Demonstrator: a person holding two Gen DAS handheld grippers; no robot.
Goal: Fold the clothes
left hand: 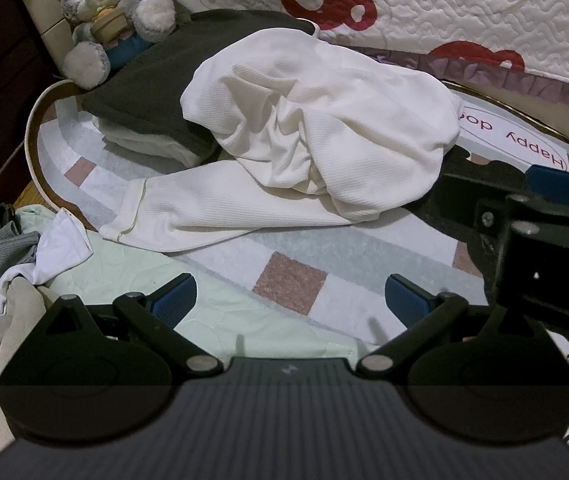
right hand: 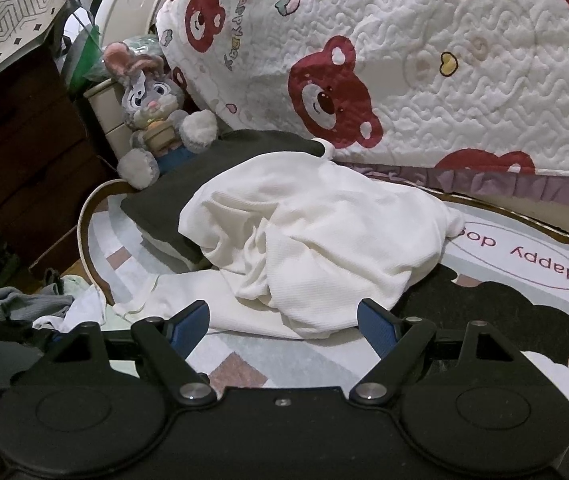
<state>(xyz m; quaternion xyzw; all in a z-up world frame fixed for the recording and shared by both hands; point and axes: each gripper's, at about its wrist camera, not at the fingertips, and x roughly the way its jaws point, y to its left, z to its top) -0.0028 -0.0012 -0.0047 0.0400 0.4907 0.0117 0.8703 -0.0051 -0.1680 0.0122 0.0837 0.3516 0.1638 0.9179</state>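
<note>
A crumpled white ribbed garment lies heaped on the patterned rug, one sleeve stretched toward the left. Behind it sits a folded stack topped by a dark garment. My left gripper is open and holds nothing, just short of the sleeve. My right gripper is also open and holds nothing, its blue fingertips close to the heap's near edge. The right gripper's body shows in the left wrist view at the right edge.
A loose pile of grey, white and pale green clothes lies at the near left. A plush rabbit leans by the folded stack. A quilted bear-print cover hangs behind. Dark wooden furniture stands left.
</note>
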